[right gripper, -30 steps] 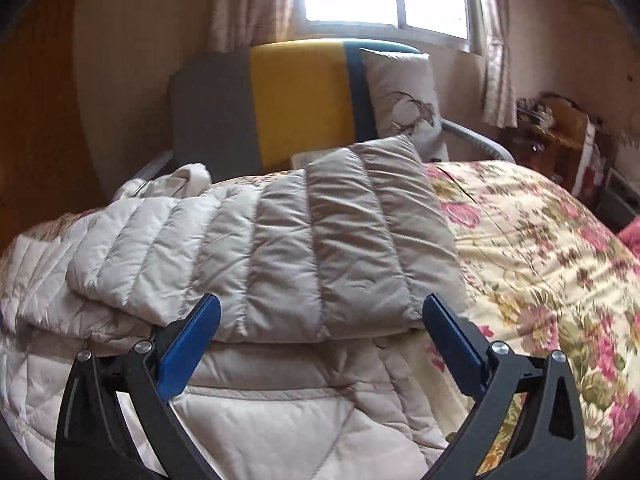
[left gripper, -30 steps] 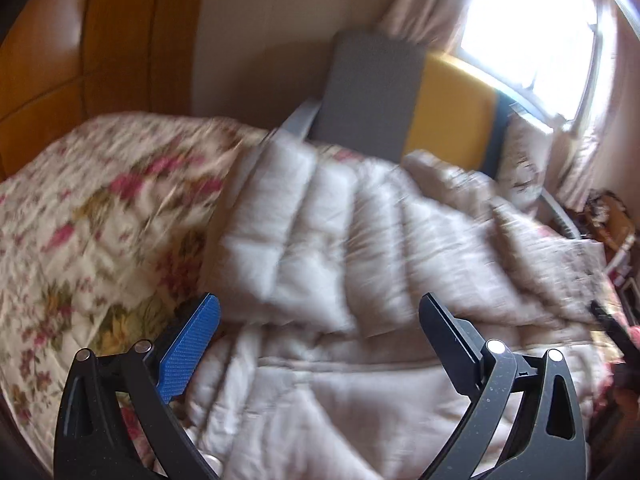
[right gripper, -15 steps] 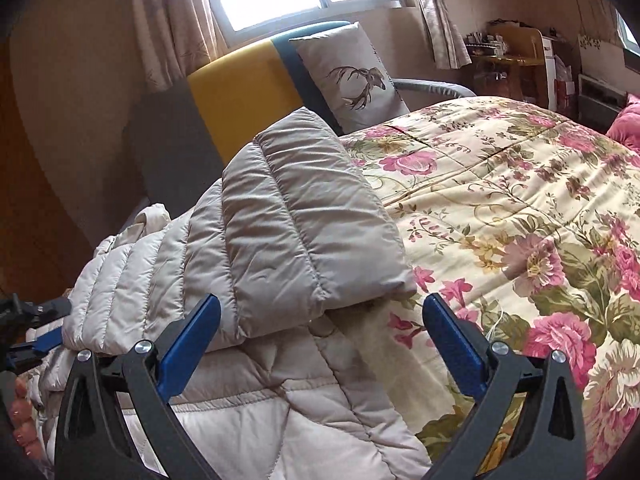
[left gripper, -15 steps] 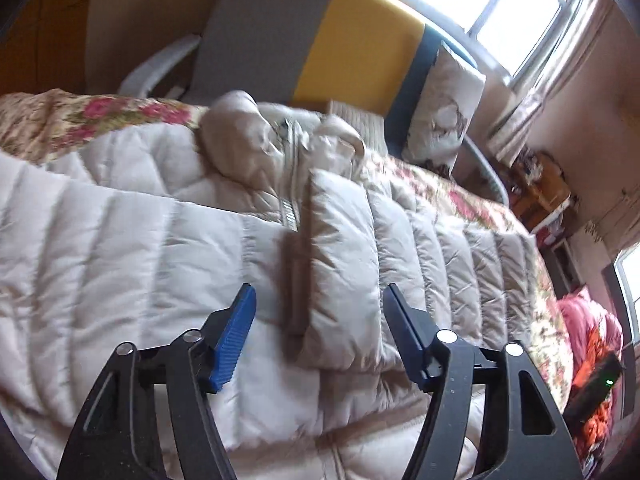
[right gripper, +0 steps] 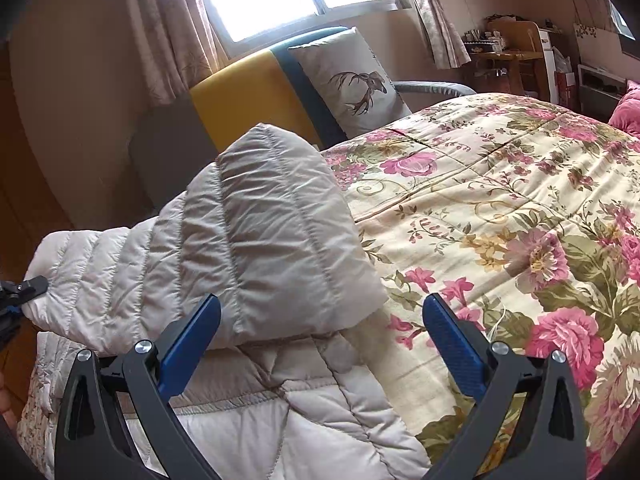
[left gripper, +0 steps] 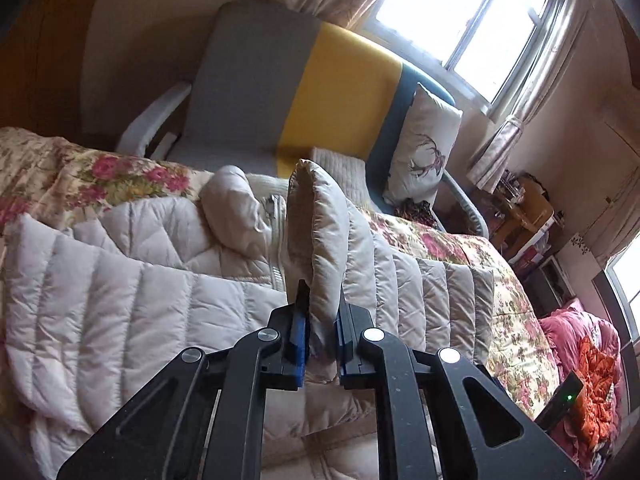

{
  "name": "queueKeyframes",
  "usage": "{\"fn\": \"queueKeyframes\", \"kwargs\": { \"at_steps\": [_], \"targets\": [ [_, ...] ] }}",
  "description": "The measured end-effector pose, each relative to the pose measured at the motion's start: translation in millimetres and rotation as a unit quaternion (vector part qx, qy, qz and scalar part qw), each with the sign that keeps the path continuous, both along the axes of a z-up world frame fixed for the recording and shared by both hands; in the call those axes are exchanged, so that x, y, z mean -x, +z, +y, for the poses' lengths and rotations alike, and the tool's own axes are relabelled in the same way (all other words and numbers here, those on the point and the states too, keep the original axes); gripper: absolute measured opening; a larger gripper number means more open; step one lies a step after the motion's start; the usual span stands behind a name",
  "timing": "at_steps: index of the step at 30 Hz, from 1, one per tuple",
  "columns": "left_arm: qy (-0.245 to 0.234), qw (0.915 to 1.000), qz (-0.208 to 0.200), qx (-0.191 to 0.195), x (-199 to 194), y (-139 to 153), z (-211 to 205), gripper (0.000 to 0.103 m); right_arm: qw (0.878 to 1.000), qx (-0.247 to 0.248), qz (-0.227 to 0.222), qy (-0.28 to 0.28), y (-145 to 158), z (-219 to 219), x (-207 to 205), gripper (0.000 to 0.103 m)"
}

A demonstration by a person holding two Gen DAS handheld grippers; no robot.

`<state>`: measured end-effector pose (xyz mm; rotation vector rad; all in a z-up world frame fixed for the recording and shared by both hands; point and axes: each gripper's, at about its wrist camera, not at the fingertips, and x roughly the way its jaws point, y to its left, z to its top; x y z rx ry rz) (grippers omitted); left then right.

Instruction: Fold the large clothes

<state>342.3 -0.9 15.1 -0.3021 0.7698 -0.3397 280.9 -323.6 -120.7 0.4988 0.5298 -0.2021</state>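
Floral quilt (right gripper: 500, 208), cream w/ pink roses & green leaves, covers the bed in both views. Room behind: one window (left gripper: 460, 20) w/ patterned curtains, pale walls, wood panelling at far left of the left wrist view. Beside the bed's far edge sits one chair (left gripper: 280, 92) w/ grey, yellow & teal panels and white armrests; one pillow w/ a stag print (right gripper: 352, 76) leans on its teal side. Past the bed's right edge: a wooden side table w/ clutter too small to make out, plus a pink/orange heap of bedding (left gripper: 588, 360) at lower right of the left wrist view. No containers clear enough to tell contents.

One pale beige puffer jacket (left gripper: 120, 300) lies on the quilt at the near-left part of the bed, body spread flat, zip visible near its middle, collar bunched toward the chair. One sleeve (right gripper: 260, 248) is folded across the body, its cuff end reaching toward the quilt's middle in the right wrist view.

Left gripper (left gripper: 320, 320): jaws clamped tight on a raised fold of the sleeve edge, fabric pinched between the blue pads & standing up above them. Its tip also shows at the left edge of the right wrist view, on the jacket.

Right gripper (right gripper: 320, 320): jaws wide apart, nothing pinched, pads either side of the sleeve's lower edge, over jacket body & quilt.
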Motion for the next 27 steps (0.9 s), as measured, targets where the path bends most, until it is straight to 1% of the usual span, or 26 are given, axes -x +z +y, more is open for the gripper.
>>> {"fn": "queueKeyframes", "kwargs": {
  "at_steps": [2, 4, 7, 9, 11, 13, 14, 16, 18, 20, 22, 24, 26, 27],
  "targets": [
    [0.017, 0.9998, -0.002, -0.011, 6, -2, 20, 0.01, 1.0, -0.002, 0.0, 0.001, 0, 0, 0, 0.101],
    [0.03, 0.9993, 0.007, -0.019, 10, -14, 35, 0.01, 1.0, -0.002, 0.002, 0.001, 0, 0, 1, 0.101],
    [0.053, 0.9976, 0.027, -0.035, 18, -46, 55, 0.01, 1.0, -0.003, 0.006, 0.002, 0, 1, -1, 0.101],
    [0.06, 0.9964, 0.038, -0.046, 23, -70, 59, 0.01, 1.0, -0.005, 0.011, 0.003, 0, 1, -3, 0.101],
    [0.062, 0.9962, 0.028, -0.054, 29, -85, 59, 0.01, 0.999, -0.012, 0.031, 0.008, -2, 0, -8, 0.101],
    [0.063, 0.9966, 0.02, -0.049, 31, -93, 60, 0.01, 0.998, -0.014, 0.062, 0.009, 0, 0, -15, 0.101],
    [0.064, 0.9968, 0.017, -0.045, 32, -95, 61, 0.01, 0.997, -0.011, 0.07, 0.013, 4, 0, -18, 0.101],
    [0.064, 0.997, 0.011, -0.042, 34, -99, 62, 0.01, 0.997, 0.0, 0.07, 0.017, 16, 1, -25, 0.101],
    [0.062, 0.9972, 0.008, -0.04, 36, -104, 63, 0.01, 0.998, 0.017, 0.065, 0.014, 28, 1, -39, 0.101],
    [0.062, 0.9973, 0.007, -0.038, 38, -109, 65, 0.011, 0.996, 0.04, 0.075, 0.023, 35, 4, -61, 0.101],
    [0.062, 0.9973, 0.009, -0.039, 41, -111, 62, 0.013, 0.994, 0.061, 0.087, 0.028, 35, 7, -85, 0.101],
    [0.062, 0.9973, 0.011, -0.039, 40, -112, 62, 0.013, 0.99, 0.078, 0.115, 0.025, 26, 7, -110, 0.101],
    [0.06, 0.9974, 0.014, -0.037, 38, -114, 62, 0.013, 0.982, 0.097, 0.163, 0.011, 8, 3, -131, 0.101],
    [0.057, 0.9976, 0.017, -0.034, 37, -115, 63, 0.013, 0.979, 0.097, 0.179, 0.009, -4, 0, -138, 0.101]
  ]
}}
